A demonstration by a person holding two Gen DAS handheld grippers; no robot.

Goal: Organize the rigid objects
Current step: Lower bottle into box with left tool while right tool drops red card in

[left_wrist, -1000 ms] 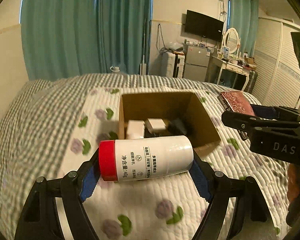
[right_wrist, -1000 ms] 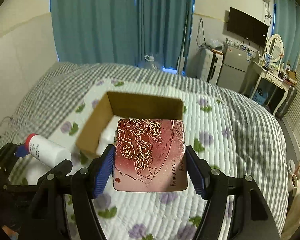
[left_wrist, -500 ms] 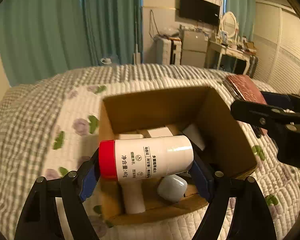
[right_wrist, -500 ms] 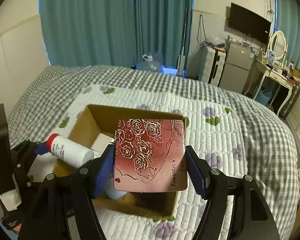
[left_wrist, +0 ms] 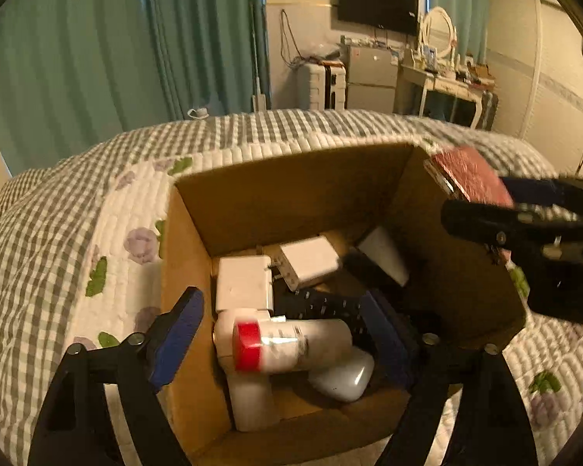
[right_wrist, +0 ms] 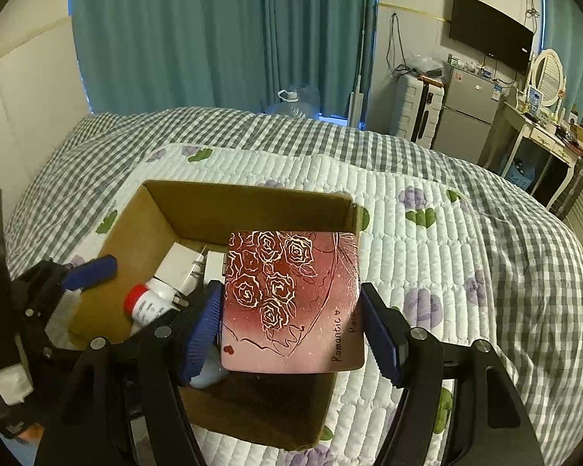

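Note:
A cardboard box [left_wrist: 299, 190] sits open on the bed and also shows in the right wrist view [right_wrist: 248, 206]. A white bottle with a red cap [left_wrist: 291, 343] lies inside it on other white items; it also shows in the right wrist view [right_wrist: 145, 303]. My left gripper [left_wrist: 280, 345] is open above the box, its pads apart from the bottle. My right gripper [right_wrist: 291, 318] is shut on a red square case with gold roses [right_wrist: 291, 299], held over the box's right side; the case also shows in the left wrist view [left_wrist: 470, 174].
White adapters [left_wrist: 245, 283], a black remote [left_wrist: 330, 306] and a white rounded case [left_wrist: 346, 376] lie in the box. The quilted floral bedspread [right_wrist: 447, 240] surrounds it. Curtains, a fridge and a dressing table stand beyond the bed.
My left gripper has opened and the red-capped bottle has dropped into the box. Both grippers have moved closer over the box; the right still holds the red case.

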